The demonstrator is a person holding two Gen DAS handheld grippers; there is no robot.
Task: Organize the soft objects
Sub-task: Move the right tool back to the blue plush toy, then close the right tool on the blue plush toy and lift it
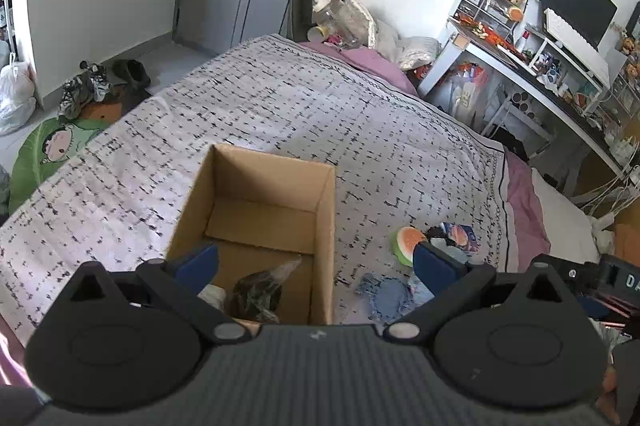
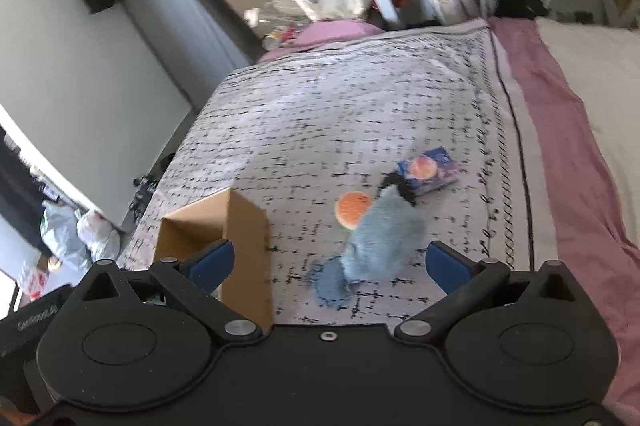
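Cardboard box (image 1: 256,222) sits open on the patterned bedspread (image 1: 280,114), and something dark and crinkly, a wrapped item (image 1: 260,290) by the look of it, already lies at its near end beside a pale scrap I cannot make out. The left gripper (image 1: 316,266) hangs above that near end with its jaws spread wide and nothing between them.

Off at about three o'clock from the box lie the things not yet put away: a fuzzy blue-grey toy (image 2: 380,238), an orange-and-green sponge (image 2: 352,210) just beside it at its eleven o'clock, and a blue packet (image 2: 430,170) near the toy's one o'clock. The right gripper (image 2: 330,266) hovers short of the toy, jaws also spread and empty; that view is smeared, so I would guess it is on the move.

The risk I see is the toy itself: limp plush will fold and slip if pinched at an edge instead of its bulk. The sponge lies so close that a wide grab could drag it along. The box looks light, too, and a careless knock on its near wall might shove it or tip it.
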